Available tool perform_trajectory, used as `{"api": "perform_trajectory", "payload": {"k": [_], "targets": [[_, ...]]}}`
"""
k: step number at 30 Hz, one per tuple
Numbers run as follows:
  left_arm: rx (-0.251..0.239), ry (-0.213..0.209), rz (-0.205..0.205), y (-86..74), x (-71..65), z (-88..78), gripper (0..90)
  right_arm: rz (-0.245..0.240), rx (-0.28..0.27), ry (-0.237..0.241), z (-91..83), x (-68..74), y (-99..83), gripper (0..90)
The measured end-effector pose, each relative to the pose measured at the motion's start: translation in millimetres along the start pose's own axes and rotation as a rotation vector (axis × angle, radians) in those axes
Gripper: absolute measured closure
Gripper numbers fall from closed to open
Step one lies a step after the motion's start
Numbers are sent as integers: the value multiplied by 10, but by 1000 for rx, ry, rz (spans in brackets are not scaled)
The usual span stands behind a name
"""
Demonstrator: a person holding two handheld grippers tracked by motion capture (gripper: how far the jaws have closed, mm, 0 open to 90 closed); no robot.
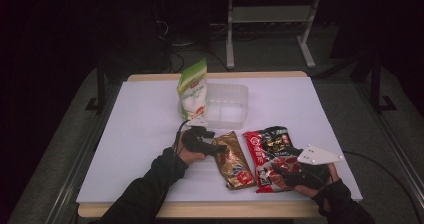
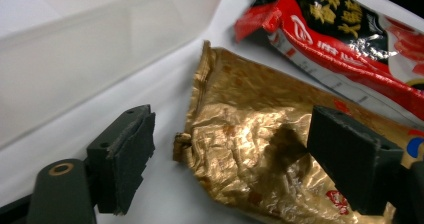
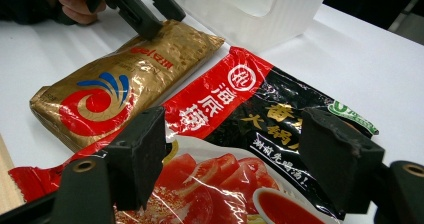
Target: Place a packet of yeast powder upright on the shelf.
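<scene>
Near the worktop's (image 1: 140, 134) front edge, right gripper (image 1: 292, 173) spreads released fingers over a red packet (image 1: 267, 149) while left gripper's (image 1: 212, 146) released fingers straddle a gold packet (image 1: 234, 164).

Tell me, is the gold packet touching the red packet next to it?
Cannot tell. In the right gripper view the gold packet runs along the red packet edge to edge, with no clear gap or plain contact.

White table (image 1: 140, 134), clear tub (image 1: 227, 104), green-white pouch (image 1: 193, 90), gold pkt (image 1: 232, 160), red-black pkt (image 1: 270, 154).
</scene>
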State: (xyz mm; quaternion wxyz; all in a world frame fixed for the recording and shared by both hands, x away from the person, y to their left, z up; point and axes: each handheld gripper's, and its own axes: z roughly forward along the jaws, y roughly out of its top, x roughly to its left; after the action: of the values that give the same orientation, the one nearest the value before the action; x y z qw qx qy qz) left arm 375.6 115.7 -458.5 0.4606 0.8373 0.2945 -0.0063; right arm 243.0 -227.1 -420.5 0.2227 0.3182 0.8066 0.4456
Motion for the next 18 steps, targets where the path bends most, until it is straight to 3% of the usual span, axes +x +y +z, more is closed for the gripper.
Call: {"api": "perform_trajectory", "payload": {"k": [1,8,10,12,15,18], "targets": [[9,9,1,6,-14,18,187,-1,0,0,0,0,-1,262],[31,-44,-30,5,-21,19,305,3,0,9,-7,-3,-4,263],[37,-72,-38,-3,-1,5,401,6,-6,5,-17,-16,-8,263],[29,-69,-35,-7,20,-25,483,12,-9,3,-26,-30,-14,263],[9,-55,-14,-18,48,-86,732,18,-13,-1,-35,-41,-17,262],[-1,-35,12,-30,37,-112,789,14,-12,-2,-38,-39,-17,262]]}}
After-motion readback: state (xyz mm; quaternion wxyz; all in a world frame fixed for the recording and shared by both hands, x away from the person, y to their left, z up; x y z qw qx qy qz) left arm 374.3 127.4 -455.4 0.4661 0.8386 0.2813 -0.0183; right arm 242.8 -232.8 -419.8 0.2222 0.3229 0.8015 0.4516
